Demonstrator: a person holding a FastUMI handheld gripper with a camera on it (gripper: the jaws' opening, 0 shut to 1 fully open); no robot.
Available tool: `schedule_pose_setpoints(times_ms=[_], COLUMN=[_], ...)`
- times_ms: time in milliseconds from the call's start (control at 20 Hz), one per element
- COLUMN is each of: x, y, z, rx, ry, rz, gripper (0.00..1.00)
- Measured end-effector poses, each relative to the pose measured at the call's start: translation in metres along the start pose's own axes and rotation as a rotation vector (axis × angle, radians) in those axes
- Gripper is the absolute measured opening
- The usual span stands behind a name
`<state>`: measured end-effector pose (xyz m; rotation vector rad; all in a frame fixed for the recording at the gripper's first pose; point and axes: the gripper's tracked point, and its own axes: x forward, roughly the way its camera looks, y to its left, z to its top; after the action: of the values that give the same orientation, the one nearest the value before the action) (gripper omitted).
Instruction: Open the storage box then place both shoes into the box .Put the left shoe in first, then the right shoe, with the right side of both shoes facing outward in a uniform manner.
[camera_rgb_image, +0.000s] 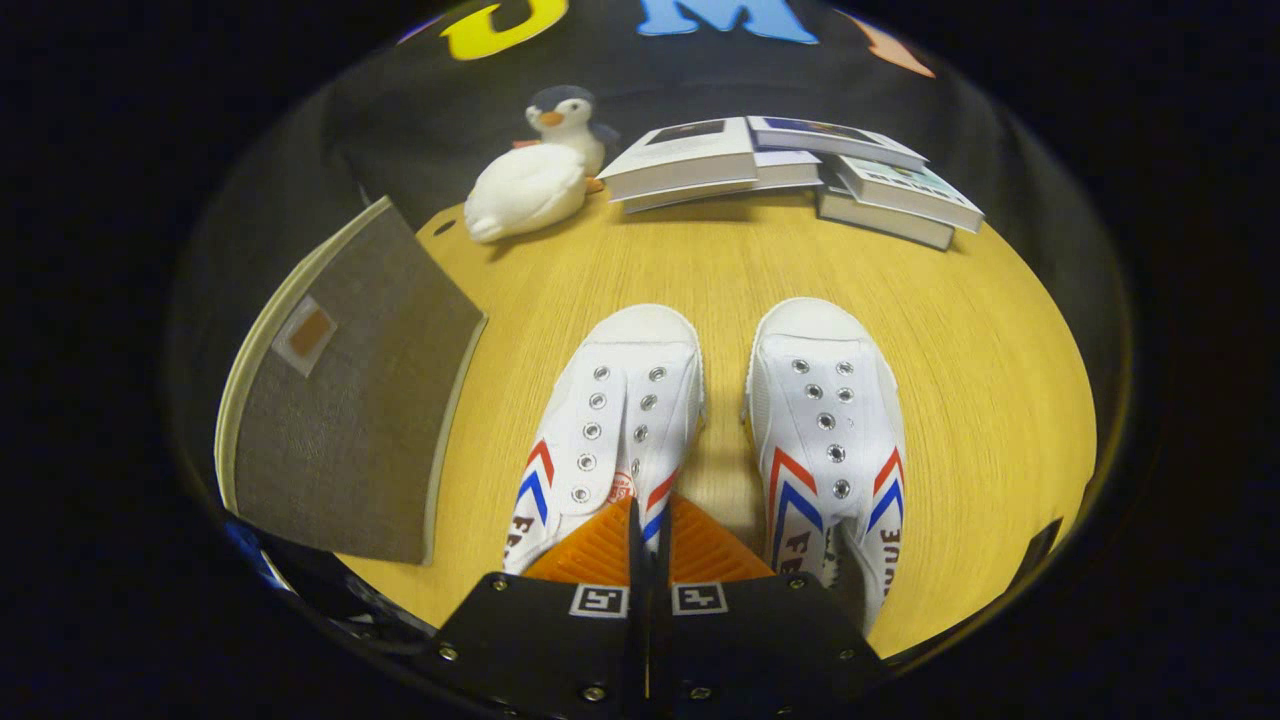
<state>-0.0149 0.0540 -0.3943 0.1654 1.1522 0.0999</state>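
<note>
We saw two shoes side by side on the table (960, 380), left shoe (610, 420) and right shoe (830, 430) lengthwise, toes pointing away from the gripper (650, 545). Gripper fingers nearly closed, holding nothing. Storage box (350, 410) left of the shoes.

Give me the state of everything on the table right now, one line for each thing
gripper: fingers closed together, pinching the inner side wall of the left shoe.
left shoe: upright on the table, toe pointing away, unlaced.
right shoe: upright beside it, apart, untouched.
storage box: grey, left of the shoes; whether it is open I cannot tell.
plush penguin: lying at the far edge.
books: closed, stacked loosely.
</note>
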Motion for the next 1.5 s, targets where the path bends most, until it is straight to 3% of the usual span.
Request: schedule_pose_setpoints(times_ms=[150, 500, 1000, 1500], x=[-0.005, -0.041, -0.105, -0.117], y=[0.006, 0.026, 0.091, 0.174], z=[0.006, 0.033, 0.081, 0.106], rx=[0.114, 0.187, 0.163, 0.113], ry=[0.003, -0.062, -0.124, -0.146], rz=[0.035, 0.092, 0.182, 0.27], gripper=[0.02, 0.01, 0.01, 0.01])
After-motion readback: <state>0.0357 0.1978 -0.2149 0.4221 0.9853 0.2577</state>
